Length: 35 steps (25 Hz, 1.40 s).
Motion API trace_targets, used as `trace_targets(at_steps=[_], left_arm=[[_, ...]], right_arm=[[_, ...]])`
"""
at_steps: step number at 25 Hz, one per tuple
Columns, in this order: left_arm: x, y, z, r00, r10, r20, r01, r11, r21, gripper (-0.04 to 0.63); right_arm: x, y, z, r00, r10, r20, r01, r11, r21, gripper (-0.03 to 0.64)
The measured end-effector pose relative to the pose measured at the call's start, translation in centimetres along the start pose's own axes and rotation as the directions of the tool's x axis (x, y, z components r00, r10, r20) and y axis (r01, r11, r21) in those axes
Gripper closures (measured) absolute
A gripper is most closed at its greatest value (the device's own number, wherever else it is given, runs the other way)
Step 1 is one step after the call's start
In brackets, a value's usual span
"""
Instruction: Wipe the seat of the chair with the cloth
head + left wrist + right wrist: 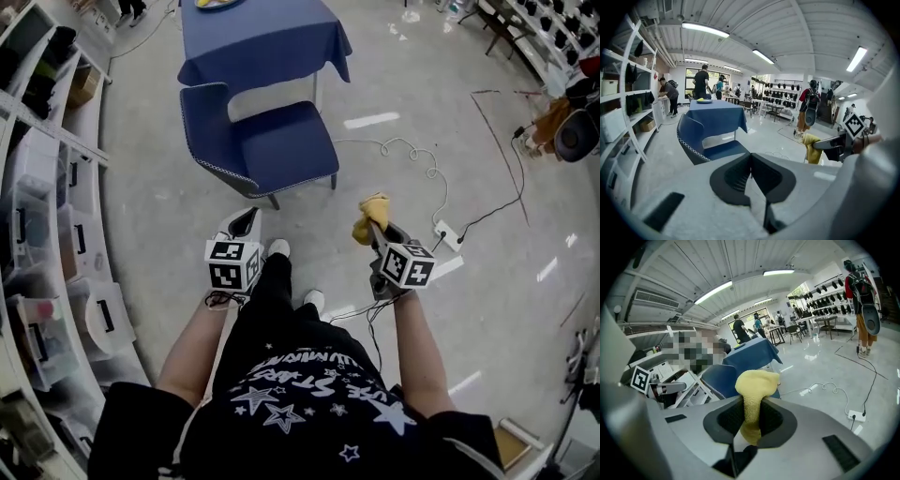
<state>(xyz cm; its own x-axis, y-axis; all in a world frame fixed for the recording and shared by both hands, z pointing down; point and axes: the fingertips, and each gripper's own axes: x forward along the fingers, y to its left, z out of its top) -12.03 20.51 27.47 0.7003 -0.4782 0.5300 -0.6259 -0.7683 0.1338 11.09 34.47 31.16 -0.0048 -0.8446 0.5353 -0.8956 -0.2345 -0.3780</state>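
A blue chair (272, 145) stands on the floor in front of me, its seat (286, 141) bare; it also shows in the left gripper view (701, 143) and behind the cloth in the right gripper view (717, 378). My right gripper (373, 225) is shut on a yellow cloth (371, 216), which bunches above the jaws (754, 394) and is seen from the left gripper (813, 147). My left gripper (246, 223) is shut with nothing in it (750, 171). Both grippers hang short of the chair, above the floor.
A table under a blue cloth (262, 37) stands just behind the chair. White shelving (47, 234) runs along the left. A white cable and power strip (445, 232) lie on the floor at right. People stand farther back in the room (701, 82).
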Motion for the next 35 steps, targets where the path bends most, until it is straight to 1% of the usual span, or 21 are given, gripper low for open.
trace_targets(at_steps=[6,12,15,20,23,25,29,33,35], left_arm=[[4.9,3.8,1.8,1.0,0.022,0.009,-0.022,0.998,-0.05,0.575],[13.5,8.6,4.3,1.0,0.001,-0.01,-0.003,0.992,-0.125,0.575],[17.6,11.0,5.8,1.0,-0.021,-0.016,0.017,0.984,-0.179,0.575],[23.1,14.2,6.3,0.998,-0.026,-0.055,0.012,0.972,-0.234,0.575],[25.5,15.7,5.8,0.997,-0.03,-0.075,0.006,0.955,-0.297,0.575],[27.1,17.3,5.5,0.996,-0.015,-0.084,-0.013,0.946,-0.325,0.575],[29.7,20.3,4.1,0.993,0.038,-0.11,-0.076,0.927,-0.367,0.575],[32.4,22.6,2.4,0.985,0.102,-0.136,-0.15,0.899,-0.412,0.575],[33.9,23.7,1.4,0.978,0.142,-0.155,-0.195,0.888,-0.416,0.575]], right_arm=[[6.4,1.8,2.0,0.997,0.04,-0.063,-0.042,0.999,-0.022,0.552],[16.0,2.0,6.5,0.986,0.056,-0.156,-0.071,0.993,-0.091,0.552],[21.6,2.5,8.5,0.978,0.066,-0.199,-0.089,0.99,-0.11,0.552],[29.0,3.2,9.9,0.956,0.058,-0.288,-0.102,0.984,-0.143,0.552],[32.5,3.8,10.1,0.94,0.069,-0.335,-0.13,0.978,-0.162,0.552],[35.2,4.1,10.4,0.934,0.085,-0.348,-0.151,0.974,-0.166,0.552],[40.3,4.4,10.3,0.924,0.108,-0.366,-0.18,0.969,-0.169,0.552],[45.5,4.1,9.7,0.904,0.128,-0.407,-0.215,0.961,-0.174,0.552],[48.4,4.2,9.2,0.892,0.149,-0.427,-0.238,0.957,-0.163,0.552]])
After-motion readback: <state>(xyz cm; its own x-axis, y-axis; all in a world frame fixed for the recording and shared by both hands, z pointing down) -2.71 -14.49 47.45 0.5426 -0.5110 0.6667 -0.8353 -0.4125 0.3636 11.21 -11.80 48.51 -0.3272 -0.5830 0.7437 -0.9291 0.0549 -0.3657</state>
